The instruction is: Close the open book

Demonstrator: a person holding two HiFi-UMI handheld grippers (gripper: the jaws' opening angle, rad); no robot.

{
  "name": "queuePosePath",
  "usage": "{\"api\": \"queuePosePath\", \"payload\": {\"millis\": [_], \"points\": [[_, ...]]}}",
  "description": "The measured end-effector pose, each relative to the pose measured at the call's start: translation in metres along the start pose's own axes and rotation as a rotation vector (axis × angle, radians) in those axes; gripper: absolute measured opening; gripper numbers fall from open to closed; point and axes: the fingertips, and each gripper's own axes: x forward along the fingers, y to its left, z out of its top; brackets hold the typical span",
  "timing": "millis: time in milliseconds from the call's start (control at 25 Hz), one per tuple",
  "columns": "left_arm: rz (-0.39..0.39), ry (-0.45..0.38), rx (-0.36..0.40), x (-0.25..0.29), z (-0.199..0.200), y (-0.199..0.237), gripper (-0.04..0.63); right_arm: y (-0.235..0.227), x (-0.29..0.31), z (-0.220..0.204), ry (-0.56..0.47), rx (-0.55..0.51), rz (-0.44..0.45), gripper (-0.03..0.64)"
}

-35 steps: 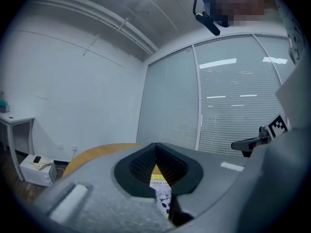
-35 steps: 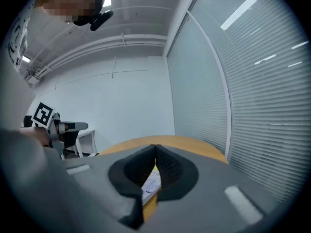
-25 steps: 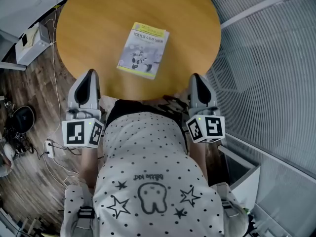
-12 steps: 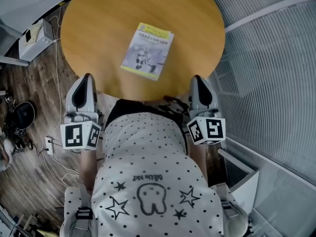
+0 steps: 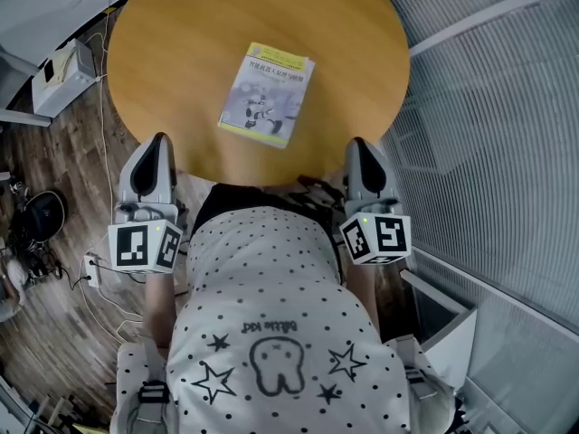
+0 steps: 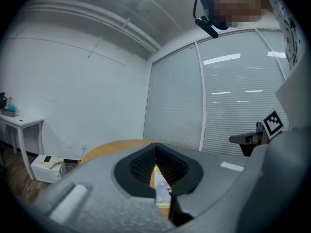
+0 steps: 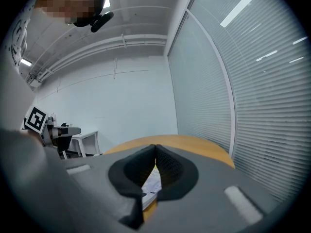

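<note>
book [image 5: 266, 93] closed on table [image 5: 181, 43] | left gripper [image 5: 158, 141] jaws together, empty | right gripper [image 5: 359, 145] likewise

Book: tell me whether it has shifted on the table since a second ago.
No. The book lies at the same spot and angle against the near edge of the table; both shift slightly together in the picture.

One book [image 5: 266, 93], one table [image 5: 181, 43], two grippers [image 5: 155, 148] [image 5: 362, 147], perhaps one box [image 5: 61, 72]

The left gripper [image 5: 154, 145] is held low at the person's left side, jaws pressed together, nothing gripped. The right gripper [image 5: 359, 146] is held alongside at the right, jaws likewise closed and empty
</note>
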Motion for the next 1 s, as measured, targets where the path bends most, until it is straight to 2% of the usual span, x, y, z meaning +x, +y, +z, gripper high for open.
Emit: {"api": "queuePosePath", "payload": {"millis": [360,1000], "points": [[-0.045,0.006,-0.009,0.006,-0.001,-0.009,0.009,0.001,0.001,0.003,-0.002,0.005,0.003,0.005],[-0.055,-0.004,-0.014,0.013,0.01,-0.017,0.009,0.01,0.007,0.011,-0.002,-0.023,0.049,0.005]]}}
